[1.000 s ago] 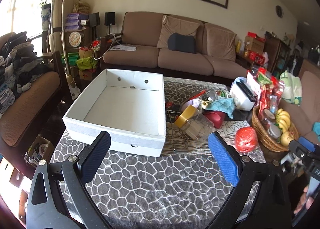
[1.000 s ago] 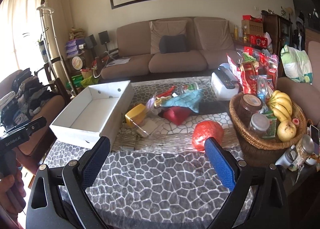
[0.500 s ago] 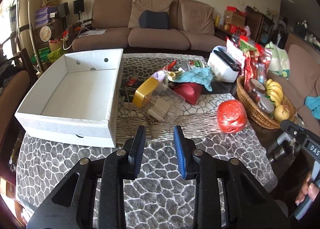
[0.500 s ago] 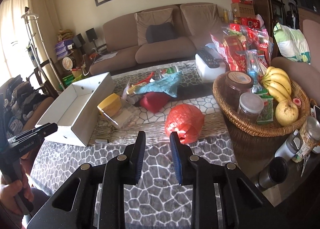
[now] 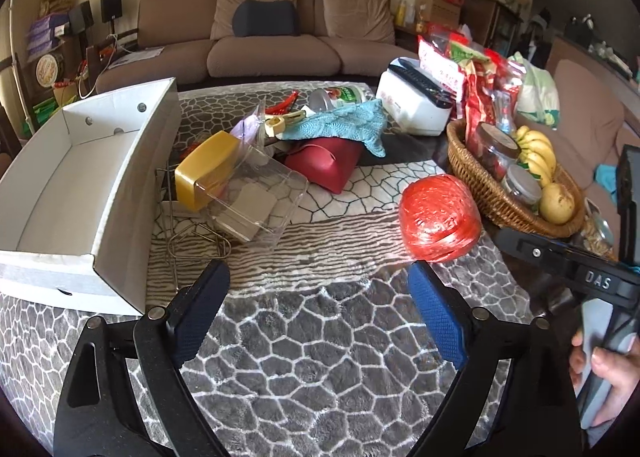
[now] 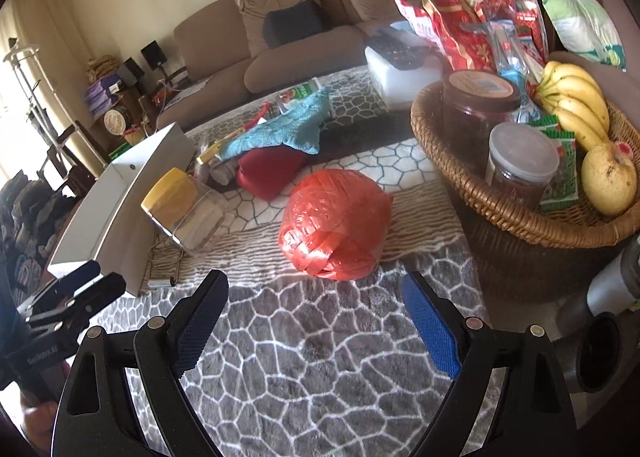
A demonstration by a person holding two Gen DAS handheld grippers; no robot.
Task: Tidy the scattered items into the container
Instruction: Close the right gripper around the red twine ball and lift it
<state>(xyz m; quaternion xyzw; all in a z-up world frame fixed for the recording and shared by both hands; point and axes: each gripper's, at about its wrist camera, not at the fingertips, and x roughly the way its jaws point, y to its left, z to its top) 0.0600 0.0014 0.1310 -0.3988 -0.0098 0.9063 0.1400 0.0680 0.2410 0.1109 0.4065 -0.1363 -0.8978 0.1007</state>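
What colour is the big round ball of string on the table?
Orange-red; the ball of string shows best in the right wrist view.

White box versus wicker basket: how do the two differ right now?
The white box is rectangular with flat, straight cardboard walls; the wicker basket is round and woven. The white box holds nothing, while the wicker basket is full: jars, bananas, snack packets. The white box sits at the left end of the scattered pile, the wicker basket at the right end. Both are open-topped and stand on the patterned table cover.
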